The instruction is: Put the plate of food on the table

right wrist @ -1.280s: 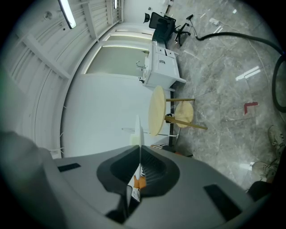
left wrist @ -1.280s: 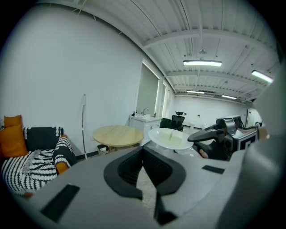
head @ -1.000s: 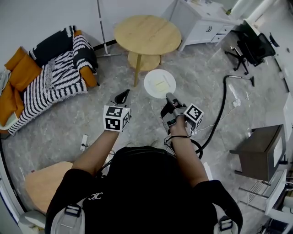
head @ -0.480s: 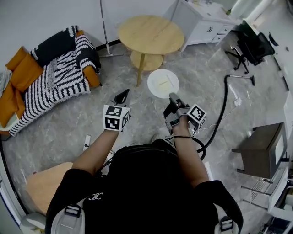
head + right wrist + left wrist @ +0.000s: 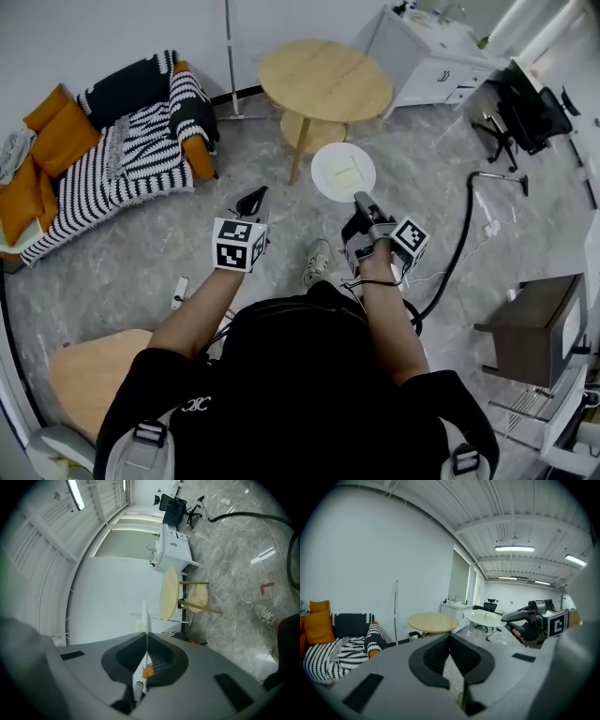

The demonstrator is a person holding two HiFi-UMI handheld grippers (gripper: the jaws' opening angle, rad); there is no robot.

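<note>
A white plate [image 5: 343, 171] carrying a pale yellow piece of food hangs level above the floor, just in front of the round wooden table [image 5: 324, 80]. My right gripper [image 5: 361, 202] is shut on the plate's near rim. In the right gripper view the plate [image 5: 146, 616] shows edge-on between the jaws, with the table [image 5: 169, 594] beyond. My left gripper [image 5: 251, 200] is held out to the plate's left, shut and holding nothing. The left gripper view shows its closed jaws [image 5: 450, 637], the table [image 5: 433, 620], the plate [image 5: 485, 617] and the right gripper [image 5: 520, 618].
A striped sofa [image 5: 122, 159] with orange cushions stands at the left. Behind the table are a thin pole [image 5: 230, 56] and a white cabinet [image 5: 427, 52]. An office chair [image 5: 530, 117], a black hose [image 5: 459, 234] and a dark stand [image 5: 534, 323] are at the right. My shoe [image 5: 317, 262] shows on the floor.
I have stepped toward the table with the plate still in my right gripper; the table and sofa sit nearer in view. A shoe now shows between the grippers.
</note>
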